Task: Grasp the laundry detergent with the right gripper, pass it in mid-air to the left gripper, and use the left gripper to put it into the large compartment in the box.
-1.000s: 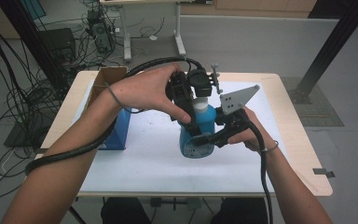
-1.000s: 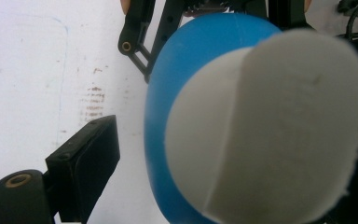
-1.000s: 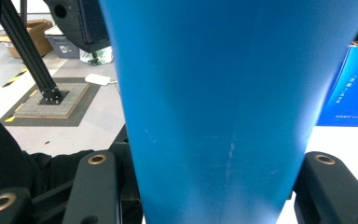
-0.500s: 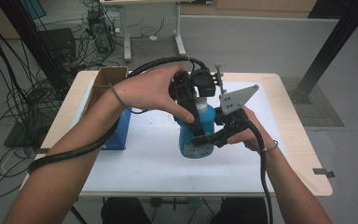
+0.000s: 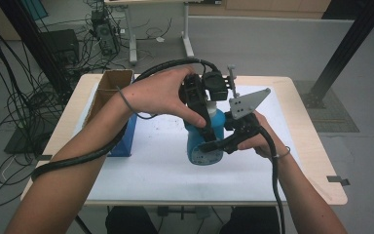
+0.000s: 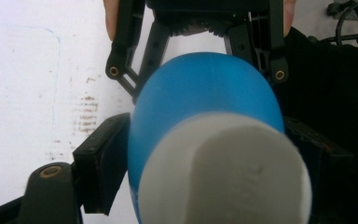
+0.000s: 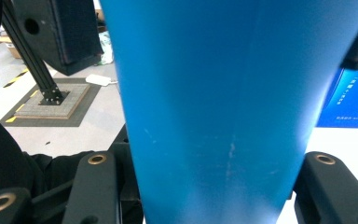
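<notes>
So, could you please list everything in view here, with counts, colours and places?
bottle: 1, blue, white cap, upright mid-table
sheet: 1, white, covers the table
blue box: 1, left of the bottle
cardboard box: 1, brown, table's far left
table: 1, light wood
left gripper: 1, black, over the bottle's top, jaws just been closing around the cap
right gripper: 1, black, shut on the bottle's body

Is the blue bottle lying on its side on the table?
No, the blue bottle stands upright on the white sheet, gripped at its body by the right gripper.
</notes>
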